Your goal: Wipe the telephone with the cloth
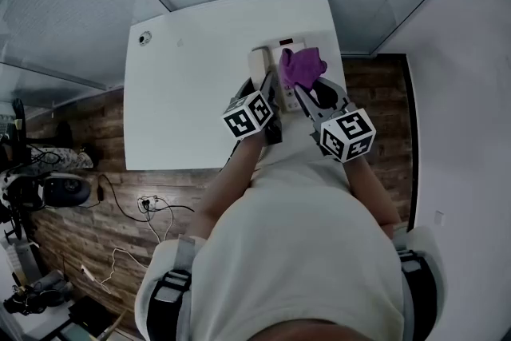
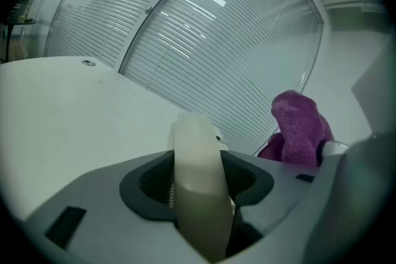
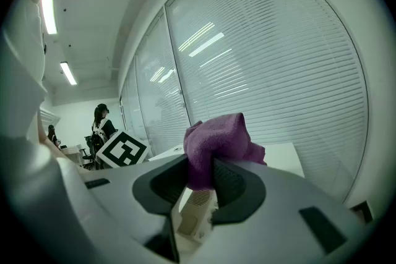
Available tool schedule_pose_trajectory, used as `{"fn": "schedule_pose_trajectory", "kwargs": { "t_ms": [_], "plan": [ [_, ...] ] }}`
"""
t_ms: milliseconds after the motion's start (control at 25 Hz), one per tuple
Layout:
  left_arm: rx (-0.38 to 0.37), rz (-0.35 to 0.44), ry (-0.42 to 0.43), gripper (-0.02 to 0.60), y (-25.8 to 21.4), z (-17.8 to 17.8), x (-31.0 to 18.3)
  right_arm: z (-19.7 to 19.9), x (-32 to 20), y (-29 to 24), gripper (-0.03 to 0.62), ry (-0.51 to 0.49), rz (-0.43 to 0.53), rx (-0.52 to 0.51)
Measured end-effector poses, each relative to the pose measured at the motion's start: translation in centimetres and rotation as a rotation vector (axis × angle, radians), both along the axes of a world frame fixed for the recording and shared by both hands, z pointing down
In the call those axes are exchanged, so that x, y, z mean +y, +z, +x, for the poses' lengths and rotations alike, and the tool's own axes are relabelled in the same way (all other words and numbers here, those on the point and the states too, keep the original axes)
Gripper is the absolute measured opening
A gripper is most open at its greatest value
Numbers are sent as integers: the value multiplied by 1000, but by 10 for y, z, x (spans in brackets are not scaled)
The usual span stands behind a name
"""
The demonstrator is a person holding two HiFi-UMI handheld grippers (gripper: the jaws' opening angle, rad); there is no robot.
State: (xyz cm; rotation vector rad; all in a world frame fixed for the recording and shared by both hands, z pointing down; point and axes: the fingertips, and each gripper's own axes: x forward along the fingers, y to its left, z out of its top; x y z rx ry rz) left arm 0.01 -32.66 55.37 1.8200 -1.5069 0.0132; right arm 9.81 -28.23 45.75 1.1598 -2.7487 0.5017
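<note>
Left gripper (image 2: pixel 199 185) clamps the handset (image 2: pixel 195 151) (long axis along its jaws). Right gripper (image 3: pixel 199 185) pinches the cloth (image 3: pixel 216 142), just right of the handset, over the phone base (image 1: pixel 286 45).

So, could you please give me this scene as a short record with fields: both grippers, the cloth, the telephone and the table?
left gripper: shut on the cream handset, which stands between its jaws
right gripper: shut on the purple cloth, bunched above the jaws
telephone base: on the white table, near its far edge
cloth and base: the cloth is over the base; whether they touch cannot be told
</note>
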Motion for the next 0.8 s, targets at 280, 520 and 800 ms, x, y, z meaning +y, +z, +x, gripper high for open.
{"fn": "schedule_pose_trajectory", "kwargs": {
  "t_ms": [280, 520, 800],
  "plan": [
    [-58, -38, -14, 232, 12, 6, -10, 3, -9, 6, 121, -21, -14, -4],
    [-120, -56, -47, 232, 16, 3, -18, 5, -11, 11, 121, -31, -27, -9],
    [-142, -57, -43, 232, 17, 6, -19, 6, -9, 16, 121, -41, -37, -15]
  ]
}}
